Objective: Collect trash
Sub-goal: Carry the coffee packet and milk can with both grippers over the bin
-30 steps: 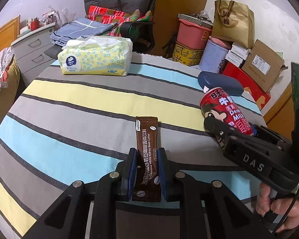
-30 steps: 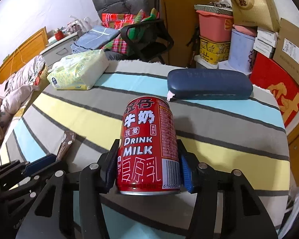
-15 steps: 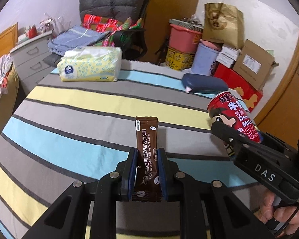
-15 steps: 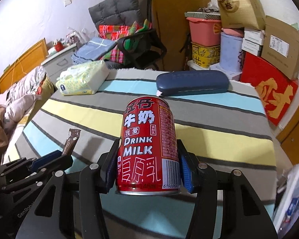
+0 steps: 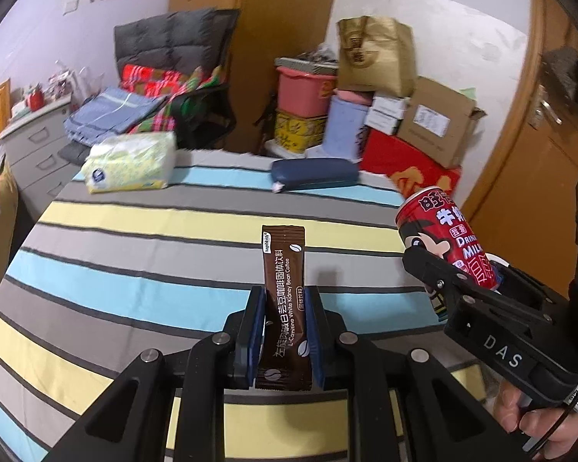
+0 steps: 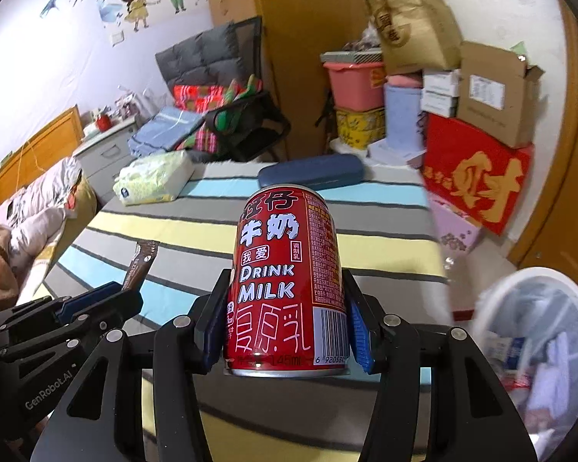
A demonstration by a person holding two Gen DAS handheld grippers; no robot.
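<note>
Carrying both pieces off striped table [image 5: 135, 269]: my left gripper [image 5: 285, 331] pinches coffee sachet [image 5: 285, 288] tight, right gripper [image 6: 289, 327] clamps milk can [image 6: 289, 269] upright, jaws wide; white bin [image 6: 539, 346] near, bottom right.

Two handheld grippers of matte black plastic: the left gripper [image 5: 283, 331] carries blue pads, silver screw heads and the marking "GenRobot.AI" on its side. The right gripper [image 6: 289, 331], just beside it, is stamped "DAS", with a black cable and white label at the hand [image 5: 535, 419].
</note>
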